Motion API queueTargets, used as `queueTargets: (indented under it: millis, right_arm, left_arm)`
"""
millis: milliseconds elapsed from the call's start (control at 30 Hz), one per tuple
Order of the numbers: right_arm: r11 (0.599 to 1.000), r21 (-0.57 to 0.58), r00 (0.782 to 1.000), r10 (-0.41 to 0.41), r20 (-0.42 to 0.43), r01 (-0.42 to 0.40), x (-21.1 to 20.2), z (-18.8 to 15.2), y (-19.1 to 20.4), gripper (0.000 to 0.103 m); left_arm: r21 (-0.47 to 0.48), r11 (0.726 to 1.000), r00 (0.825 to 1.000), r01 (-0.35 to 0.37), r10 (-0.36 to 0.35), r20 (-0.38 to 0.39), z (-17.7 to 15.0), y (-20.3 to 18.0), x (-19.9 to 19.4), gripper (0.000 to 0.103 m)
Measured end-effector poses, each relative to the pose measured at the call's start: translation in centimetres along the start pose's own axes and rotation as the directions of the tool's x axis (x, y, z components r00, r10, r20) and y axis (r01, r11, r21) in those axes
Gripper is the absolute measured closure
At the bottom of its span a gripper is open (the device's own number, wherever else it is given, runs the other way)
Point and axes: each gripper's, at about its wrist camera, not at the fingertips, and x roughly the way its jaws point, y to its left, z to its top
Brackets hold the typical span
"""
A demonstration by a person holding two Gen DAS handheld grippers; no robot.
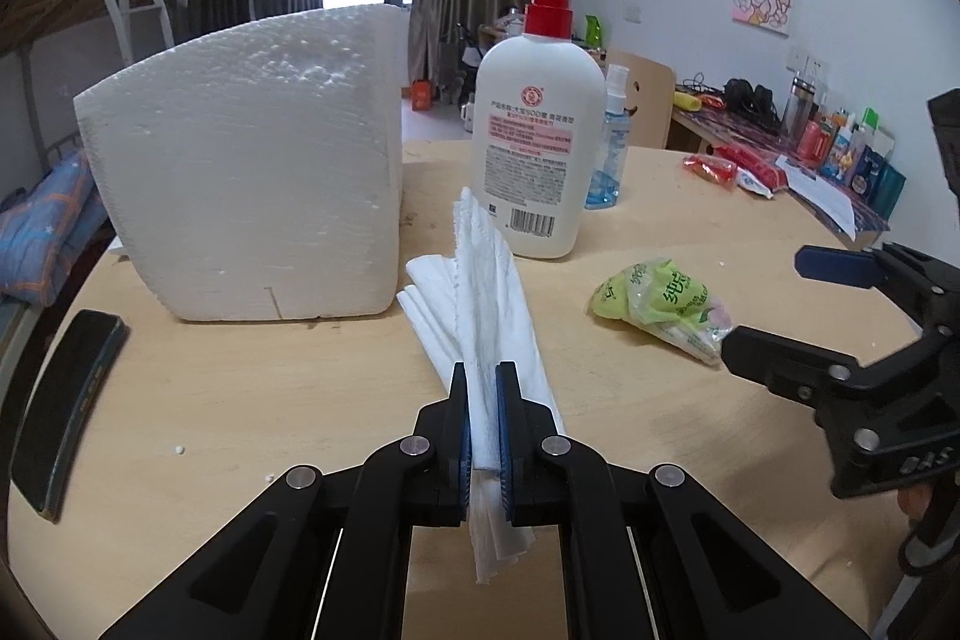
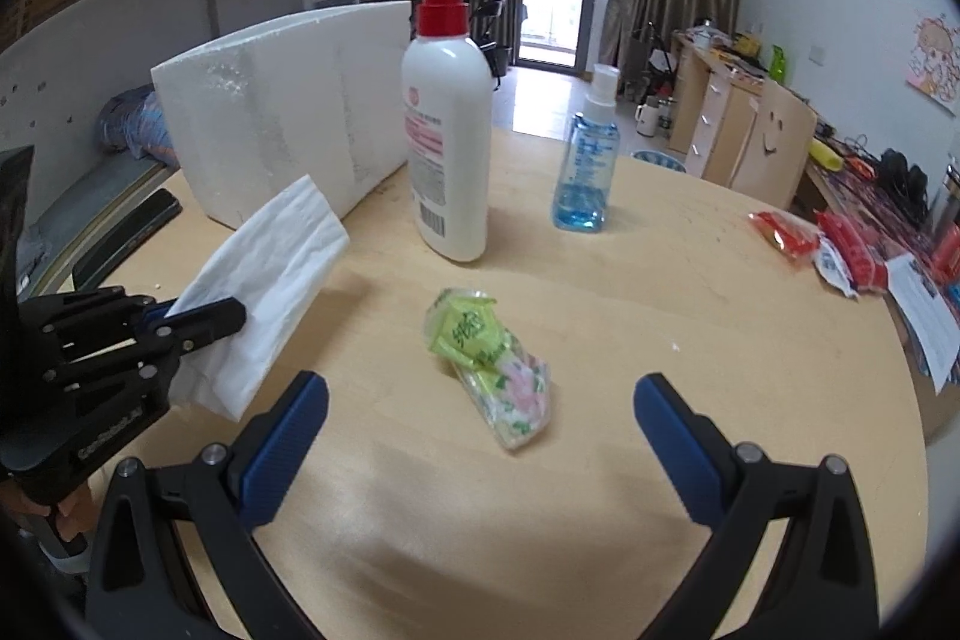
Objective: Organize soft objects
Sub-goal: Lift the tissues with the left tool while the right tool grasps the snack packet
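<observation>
My left gripper [image 1: 483,382] is shut on a folded white tissue [image 1: 480,292] and holds it above the wooden table [image 1: 240,400]. It also shows at the left of the right wrist view [image 2: 198,319], with the tissue [image 2: 270,268] hanging from it. A crumpled green tissue packet [image 2: 489,361] lies on the table between and just ahead of my right gripper's fingers. My right gripper [image 2: 480,400] is open and empty. The packet [image 1: 660,307] lies right of the held tissue, and the right gripper [image 1: 774,307] is at the right edge of the left wrist view.
A white foam block [image 1: 252,172] stands at the back left. A white lotion pump bottle [image 1: 534,142] and a blue spray bottle [image 2: 588,160] stand behind the tissue. A black phone [image 1: 66,400] lies near the left edge. Red snack packets [image 2: 822,244] lie at the right.
</observation>
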Motion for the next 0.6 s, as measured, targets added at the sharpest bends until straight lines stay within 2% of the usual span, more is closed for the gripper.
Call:
queueTargets:
  millis: [133, 267, 467, 600]
  right_arm:
    - [1.0, -0.018, 0.999, 0.012, -0.03, -0.013, 1.3, 0.4, 0.0, 0.0]
    - [0.999, -0.03, 0.998, -0.018, -0.065, 0.016, 3.1, 0.5, -0.2, 0.0]
    - [1.0, -0.012, 0.996, 0.022, -0.087, -0.024, 4.0, 0.7, -0.8, 0.001]
    - [0.999, -0.004, 0.995, 0.035, -0.092, -0.036, 4.5, 1.0, -0.9, 0.006]
  left_arm:
    - [-0.006, 1.0, 1.0, -0.006, 0.006, 0.006, -0.1, 0.2, -0.2, 0.096]
    - [-0.013, 1.0, 1.0, -0.014, 0.015, 0.014, -0.1, 0.5, -0.4, 0.096]
    - [-0.022, 1.0, 1.0, -0.022, 0.022, 0.011, -0.3, 0.8, -0.3, 0.096]
    - [-0.028, 0.999, 1.0, -0.026, 0.027, 0.007, -0.3, 1.0, -0.3, 0.096]
